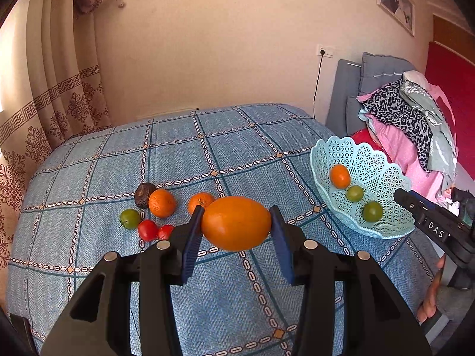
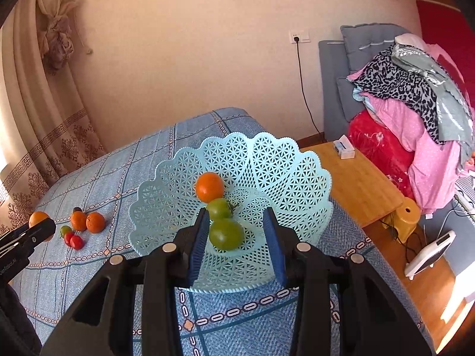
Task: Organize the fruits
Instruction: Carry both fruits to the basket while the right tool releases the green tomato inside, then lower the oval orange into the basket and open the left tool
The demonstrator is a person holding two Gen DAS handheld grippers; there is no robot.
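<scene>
A blue checked tablecloth (image 1: pixel 184 154) carries a pale lattice fruit basket (image 2: pixel 285 172) holding one mandarin (image 2: pixel 209 187). The left gripper (image 1: pixel 236 228) grasps a large orange (image 1: pixel 236 222) above the cloth. The right gripper (image 2: pixel 237 237) hovers released over the basket.

The left gripper (image 1: pixel 236 225) has both blue pads pressed against the ends of a large orange (image 1: pixel 236 223), which sits between the fingertips and is lifted clear of the surface. The right gripper (image 2: pixel 237 238) has its jaws spread wide with nothing clamped between them. A hand (image 1: pixel 432 293) grips the right gripper's handle from below.
</scene>
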